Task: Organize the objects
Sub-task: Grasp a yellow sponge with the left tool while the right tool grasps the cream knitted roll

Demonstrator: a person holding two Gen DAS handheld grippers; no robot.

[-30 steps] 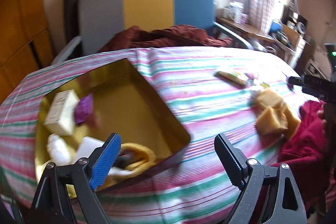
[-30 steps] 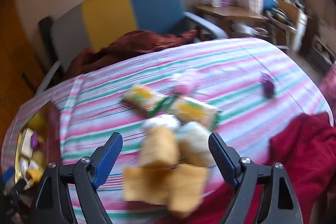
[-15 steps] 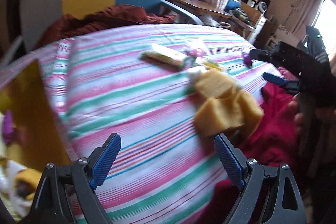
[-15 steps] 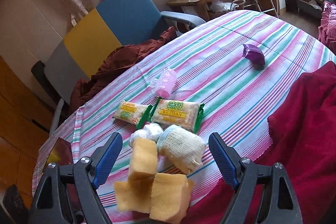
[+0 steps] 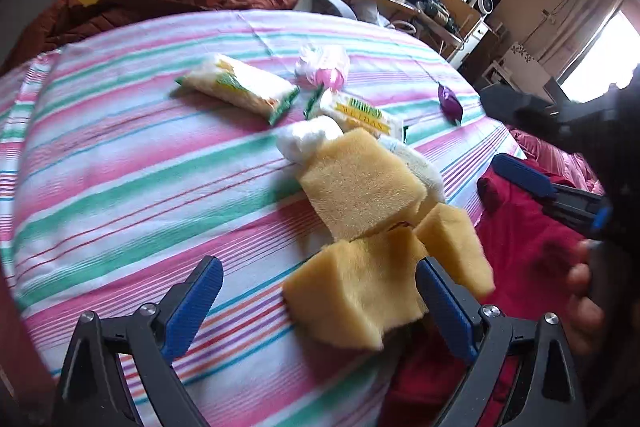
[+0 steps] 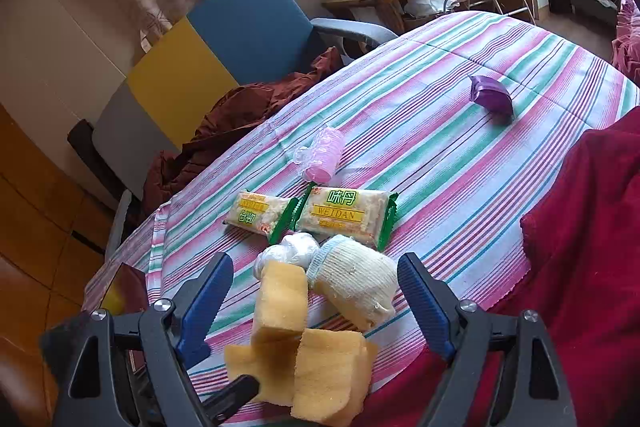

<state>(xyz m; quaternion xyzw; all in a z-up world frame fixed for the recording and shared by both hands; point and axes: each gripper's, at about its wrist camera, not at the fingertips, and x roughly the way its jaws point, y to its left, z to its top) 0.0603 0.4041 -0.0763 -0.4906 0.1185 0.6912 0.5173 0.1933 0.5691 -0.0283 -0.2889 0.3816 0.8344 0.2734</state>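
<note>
Three yellow sponges (image 5: 360,183) lie heaped at the near edge of the striped tablecloth (image 5: 120,167). My left gripper (image 5: 320,303) hangs over the nearest sponge (image 5: 356,299), its jaws opening; the sponge sits partly between them and the pads do not press it. My right gripper (image 6: 316,295) is open above the same heap, with a sponge (image 6: 280,303) and a white mesh-wrapped bundle (image 6: 352,283) between its fingers, untouched. Beyond lie two snack packets (image 6: 344,215), a white wad (image 6: 292,251), a pink wrapped item (image 6: 320,155) and a purple packet (image 6: 492,95).
A red cloth (image 6: 580,267) covers the table's near right edge. A corner of the gold box (image 6: 120,291) shows at the far left. A grey, yellow and blue chair (image 6: 224,43) with a brown garment stands behind the table. A person's hand (image 5: 584,299) holds the right gripper.
The left wrist view has swung right from the gold box to the sponge heap and dropped closer. Its jaws stand wider. The right wrist view rolled, then held still.
</note>
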